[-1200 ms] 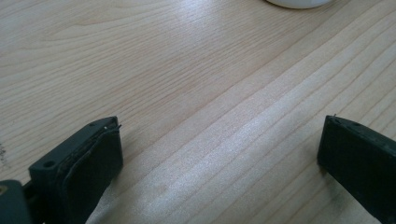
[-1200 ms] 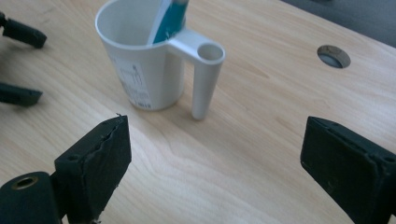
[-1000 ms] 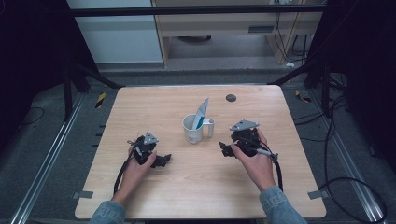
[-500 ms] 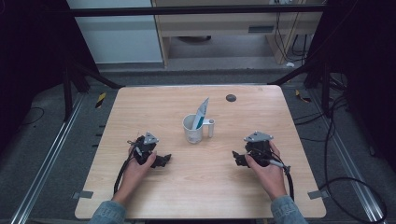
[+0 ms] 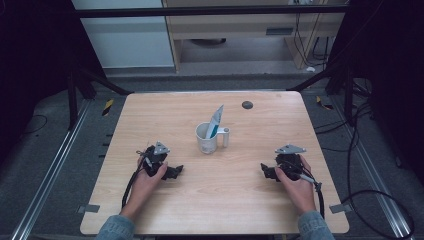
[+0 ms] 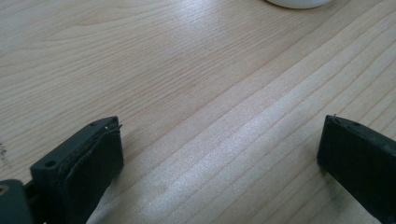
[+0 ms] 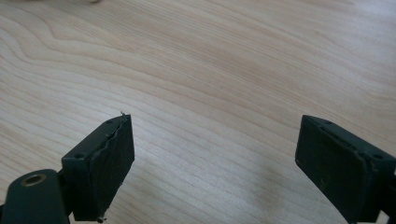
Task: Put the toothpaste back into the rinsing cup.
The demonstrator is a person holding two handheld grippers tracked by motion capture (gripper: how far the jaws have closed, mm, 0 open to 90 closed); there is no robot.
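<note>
1. Wood-grain table carries a white mug near its middle, with a blue-and-white tube standing slanted inside it, leaning on the rim so its top pokes up and away from the person
2. Just beside the mug, on its right, a small white cylinder stands upright; it looks like a cap, though it is too small to be sure
3. Far from the mug, near the back edge, sits a small dark round thing, which I cannot identify
4. Left gripper rests low on the table, jaws spread wide with only bare wood between them in its own view; it holds nothing
5. Right gripper lies likewise on the other side, jaws parted over empty wood
6. Both grippers sit well apart from the mug, one to each side and nearer the person; I judge this a resting pose, hands parked symmetrically, either ready to start or finished
</note>
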